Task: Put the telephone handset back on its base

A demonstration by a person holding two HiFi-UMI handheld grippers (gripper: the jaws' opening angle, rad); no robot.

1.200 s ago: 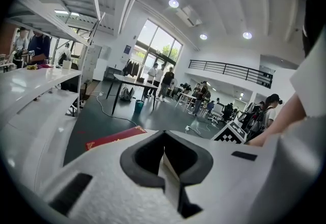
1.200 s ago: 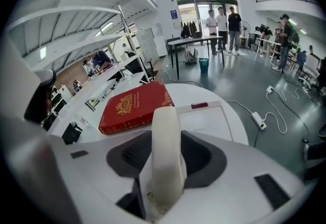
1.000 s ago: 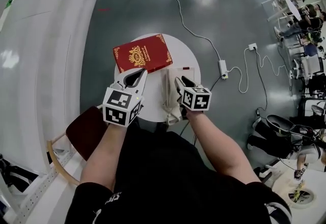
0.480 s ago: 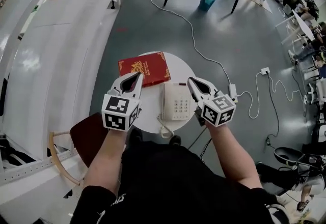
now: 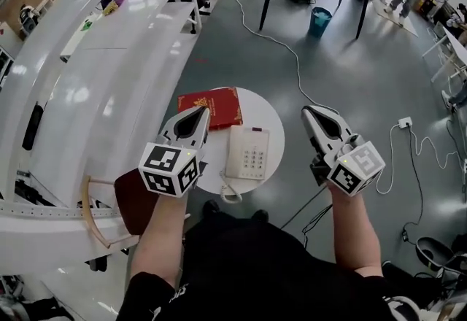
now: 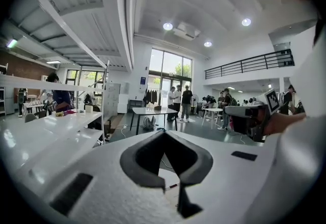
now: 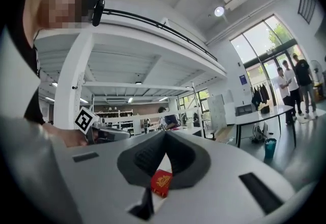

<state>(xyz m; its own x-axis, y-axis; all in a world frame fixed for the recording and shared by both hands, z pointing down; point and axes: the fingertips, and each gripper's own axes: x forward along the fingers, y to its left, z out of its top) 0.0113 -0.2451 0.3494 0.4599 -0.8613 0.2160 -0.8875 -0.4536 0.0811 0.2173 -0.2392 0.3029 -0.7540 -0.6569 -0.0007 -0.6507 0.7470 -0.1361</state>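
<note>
Now left hand-held gripper (image 5: 201, 112) hovering left of telephone (image 5: 248, 153), right hand-held gripper (image 5: 309, 111) hovering right of it, both holding jaws together, empty; red book (image 5: 210, 108) lying beyond telephone.

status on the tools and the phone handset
Left tool shut, empty, above the edge of the round white table. Right tool shut, empty, clear of the table. White telephone handset sits on its base. Red book beside it, nothing blocking.

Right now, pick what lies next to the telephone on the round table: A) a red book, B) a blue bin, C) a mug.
A: in the head view the red book lies on the round table, close by the telephone.
</note>
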